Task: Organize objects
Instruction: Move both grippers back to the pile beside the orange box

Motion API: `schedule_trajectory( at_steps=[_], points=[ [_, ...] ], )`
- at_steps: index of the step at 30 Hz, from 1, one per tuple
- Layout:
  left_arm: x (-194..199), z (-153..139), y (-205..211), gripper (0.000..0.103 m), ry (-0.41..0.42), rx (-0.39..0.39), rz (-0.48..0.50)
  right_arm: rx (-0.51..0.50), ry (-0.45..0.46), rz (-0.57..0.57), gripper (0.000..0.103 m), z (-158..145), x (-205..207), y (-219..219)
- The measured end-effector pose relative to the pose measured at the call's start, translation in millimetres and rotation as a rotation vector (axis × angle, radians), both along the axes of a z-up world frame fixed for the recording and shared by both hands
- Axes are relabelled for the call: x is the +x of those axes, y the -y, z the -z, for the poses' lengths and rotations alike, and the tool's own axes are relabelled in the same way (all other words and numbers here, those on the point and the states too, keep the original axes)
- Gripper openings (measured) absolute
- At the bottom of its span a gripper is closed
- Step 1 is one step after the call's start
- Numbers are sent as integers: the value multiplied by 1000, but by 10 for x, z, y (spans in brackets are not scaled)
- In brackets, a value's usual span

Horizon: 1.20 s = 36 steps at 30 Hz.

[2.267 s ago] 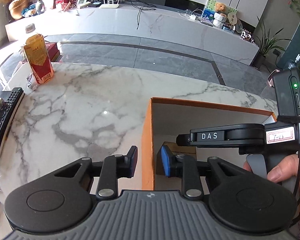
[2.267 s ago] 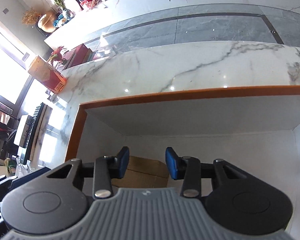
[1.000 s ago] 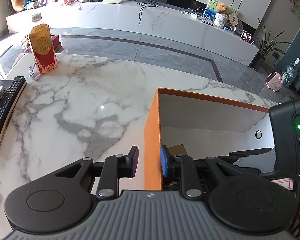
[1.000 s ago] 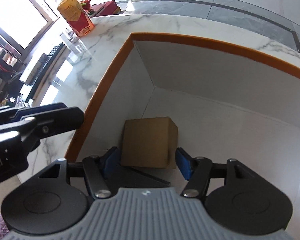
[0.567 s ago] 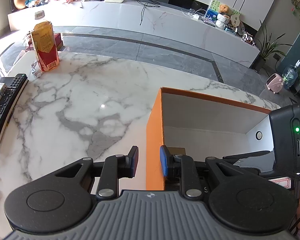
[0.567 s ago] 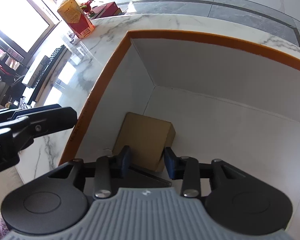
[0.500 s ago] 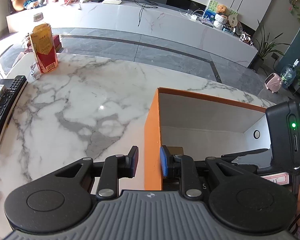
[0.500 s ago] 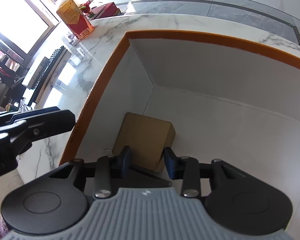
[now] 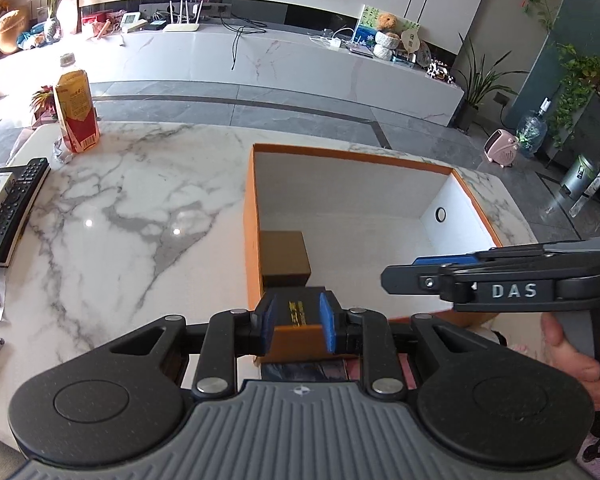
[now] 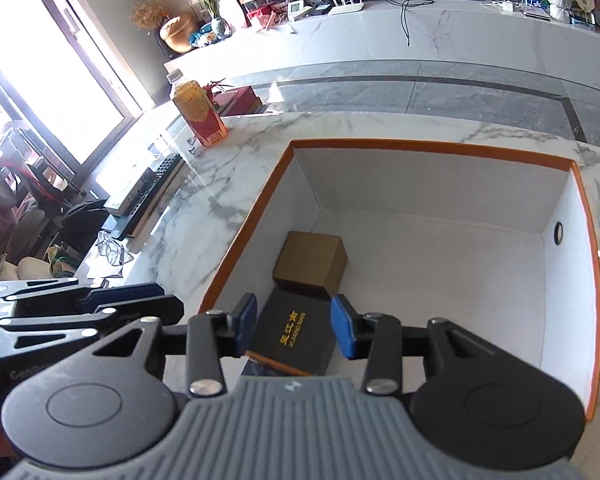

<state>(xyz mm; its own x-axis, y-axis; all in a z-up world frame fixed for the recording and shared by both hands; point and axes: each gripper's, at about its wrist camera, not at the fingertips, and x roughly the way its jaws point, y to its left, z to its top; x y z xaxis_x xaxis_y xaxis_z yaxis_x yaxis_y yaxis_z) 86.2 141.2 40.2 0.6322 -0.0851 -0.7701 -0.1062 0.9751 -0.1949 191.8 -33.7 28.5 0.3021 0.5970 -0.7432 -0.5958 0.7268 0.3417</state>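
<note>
Both tongs have pulled up and back from the orange-rimmed, white-lined open box [image 9: 340, 153] since the earlier frames. Left tongs [image 9: 296, 322] no longer straddle its left wall; they now hang at the near left corner. Blue pads a narrow gap apart, and from the right wrist view nothing is gripped in them. Right tongs [image 10: 296, 326] are off the small brown cardboard cube [image 10: 312, 262], which sits on the box floor against the left wall. Right jaws have just been opening, pads well apart, nothing between them; they hang above the box interior. My right hand [image 9: 572, 360] is on the handle.

Flat black box with gold lettering [image 10: 296, 332] lies inside the orange box, in the near left corner, touching the near side of the cube. It shows between the pads in both views but lies below them.

White marble bench [image 9: 120, 220] carries the orange box. Far left on it: yellow-and-red labelled drink bottle [image 9: 76, 108], upright, and a black remote control [image 9: 18, 204] at the left edge.
</note>
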Motion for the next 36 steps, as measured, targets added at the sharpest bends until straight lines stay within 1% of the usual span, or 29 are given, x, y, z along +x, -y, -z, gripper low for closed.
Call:
schedule_trajectory(
  at_steps=[2, 4, 8, 12, 15, 16, 17, 18, 19, 20, 21, 22, 23, 25, 26, 30, 33, 35, 36],
  points=[
    [-95, 44, 35, 31, -13, 9, 6, 5, 7, 5, 44, -17, -163, 144],
    [-163, 113, 81, 31, -26, 26, 22, -11, 23, 2, 44, 1, -325, 231],
    [-264, 309, 136, 33, -69, 45, 47, -74, 41, -36, 44, 181, -578, 326],
    [-254, 549, 96, 52, -127, -1, 17, -189, 48, -73, 43, 514, -710, 295],
    [-201, 725, 94, 54, -171, 2, 6, -285, 70, -96, 44, 749, -740, 238],
    [-179, 779, 88, 58, -188, -2, -1, -306, 69, -105, 44, 814, -744, 219],
    [-158, 832, 82, 59, -204, -7, -14, -323, 68, -112, 45, 865, -742, 198],
    [-139, 876, 71, 63, -212, -14, -25, -340, 78, -129, 46, 911, -758, 174],
    [-122, 919, 60, 67, -220, -22, -38, -353, 94, -148, 52, 925, -782, 149],
    [-104, 962, 47, 68, -233, -28, -53, -362, 107, -169, 58, 936, -805, 128],
    [-85, 996, 39, 69, -247, -32, -66, -371, 121, -186, 67, 953, -832, 88],
    [-69, 1023, 35, 69, -254, -37, -71, -389, 136, -197, 67, 982, -848, 53],
    [-57, 1043, 38, 69, -259, -42, -69, -413, 147, -203, 67, 1011, -854, 28],
    [-33, 1072, 51, 68, -273, -40, -62, -479, 193, -208, 62, 1081, -873, -14],
    [-25, 1079, 58, 68, -275, -39, -58, -509, 217, -224, 63, 1125, -885, -39],
    [-29, 1100, 57, 68, -284, -50, -53, -554, 276, -262, 65, 1228, -924, -109],
    [-31, 1102, 60, 68, -286, -54, -54, -543, 258, -257, 66, 1235, -853, -104],
    [-30, 1096, 68, 68, -287, -53, -52, -533, 246, -261, 59, 1230, -817, -90],
    [-33, 1090, 74, 69, -285, -51, -50, -536, 247, -267, 52, 1219, -821, -94]
  ],
)
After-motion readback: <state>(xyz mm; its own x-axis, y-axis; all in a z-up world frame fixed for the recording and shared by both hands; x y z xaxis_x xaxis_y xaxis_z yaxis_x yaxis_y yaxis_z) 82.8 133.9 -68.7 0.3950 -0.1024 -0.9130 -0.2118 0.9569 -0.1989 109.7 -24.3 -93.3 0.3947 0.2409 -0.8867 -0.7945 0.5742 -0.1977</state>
